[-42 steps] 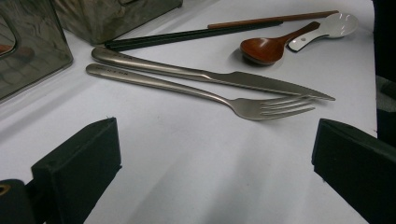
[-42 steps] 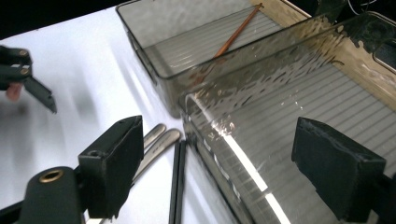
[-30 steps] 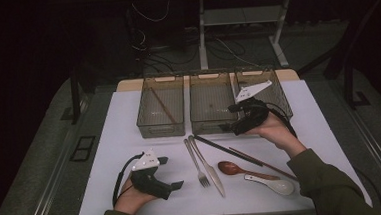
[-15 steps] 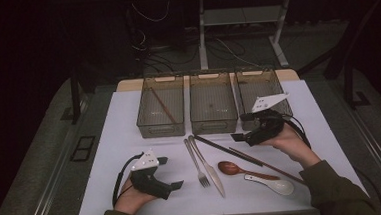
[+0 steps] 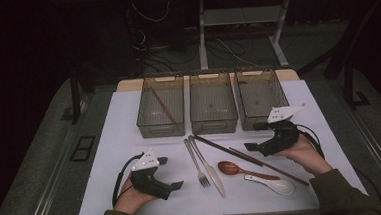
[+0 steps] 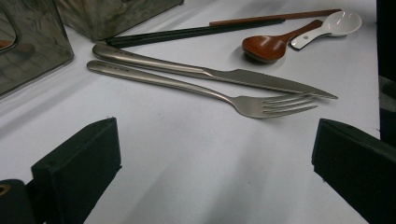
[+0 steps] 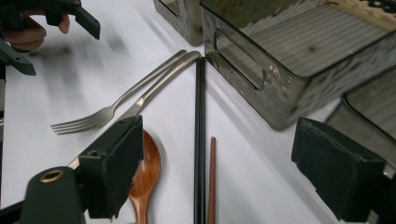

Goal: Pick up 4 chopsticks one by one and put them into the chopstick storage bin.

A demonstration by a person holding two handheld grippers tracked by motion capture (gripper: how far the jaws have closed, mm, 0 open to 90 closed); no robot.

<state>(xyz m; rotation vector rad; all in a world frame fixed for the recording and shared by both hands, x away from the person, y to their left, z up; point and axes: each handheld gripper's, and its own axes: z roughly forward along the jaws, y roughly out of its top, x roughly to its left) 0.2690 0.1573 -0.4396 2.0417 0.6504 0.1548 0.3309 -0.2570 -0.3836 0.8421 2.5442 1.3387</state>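
Observation:
My left gripper (image 5: pixel 169 173) rests open on the white table (image 5: pixel 115 142) at the front left, its jaws (image 6: pixel 215 177) wide apart with nothing between them. Just beyond it lie a steel fork (image 6: pixel 201 91) and knife (image 6: pixel 210 73). My right gripper (image 5: pixel 255 136) is open low over the table in front of the right bin (image 5: pixel 260 98). Between and past its jaws (image 7: pixel 224 168) lie the black chopsticks (image 7: pixel 200 140) and a brown chopstick (image 7: pixel 212 182), with a wooden spoon (image 7: pixel 144 177) beside its left jaw. A white ceramic spoon (image 5: pixel 273 183) lies near the front.
Three dark clear bins stand in a row at the back. The left bin (image 5: pixel 161 107) holds one brown chopstick; the middle bin (image 5: pixel 212 103) looks bare. The cutlery is spread between my two hands. Cables and table legs show in the dark behind.
My right gripper has come back from over the bins towards me and down to the table by the chopsticks. The left gripper has stayed still.

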